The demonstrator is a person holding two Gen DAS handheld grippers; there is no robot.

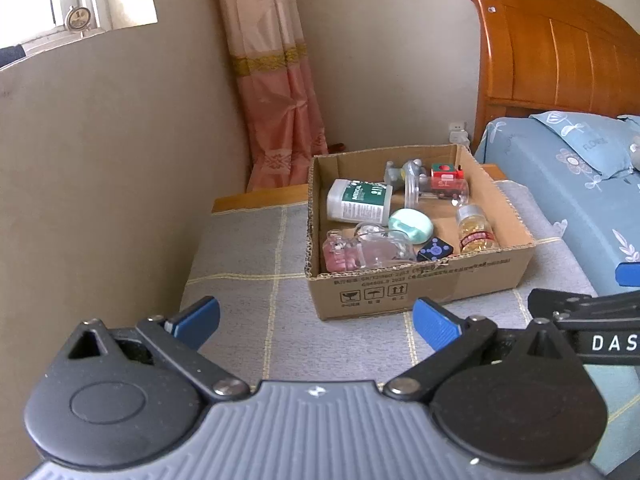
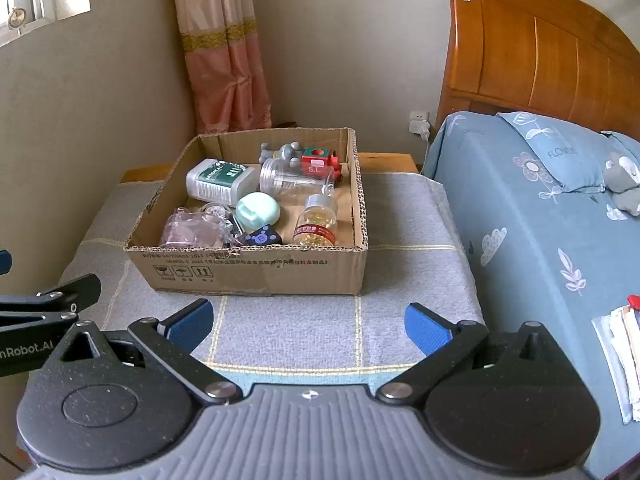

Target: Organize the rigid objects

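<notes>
A shallow cardboard box (image 1: 420, 292) (image 2: 248, 270) sits on a grey checked cloth. Inside lie a white and green bottle (image 1: 358, 200) (image 2: 220, 180), a clear plastic jar (image 2: 296, 179), a mint green case (image 1: 411, 226) (image 2: 258, 210), a pill bottle with yellow capsules (image 1: 476, 234) (image 2: 317, 222), a pink clear container (image 1: 344, 254) (image 2: 188, 232), a black dice-like piece (image 1: 435, 250) (image 2: 262, 237), a red toy (image 1: 446, 172) (image 2: 318, 162) and a grey figure (image 2: 286, 152). My left gripper (image 1: 316, 324) is open before the box, holding nothing. My right gripper (image 2: 308, 324) is open too, also in front of the box.
A beige wall (image 1: 100, 160) runs along the left. A bed with a blue floral sheet (image 2: 540, 220) and an orange wooden headboard (image 2: 540, 48) stands on the right. A curtain (image 1: 276, 92) hangs in the corner. Papers (image 2: 620, 356) lie on the bed's near edge.
</notes>
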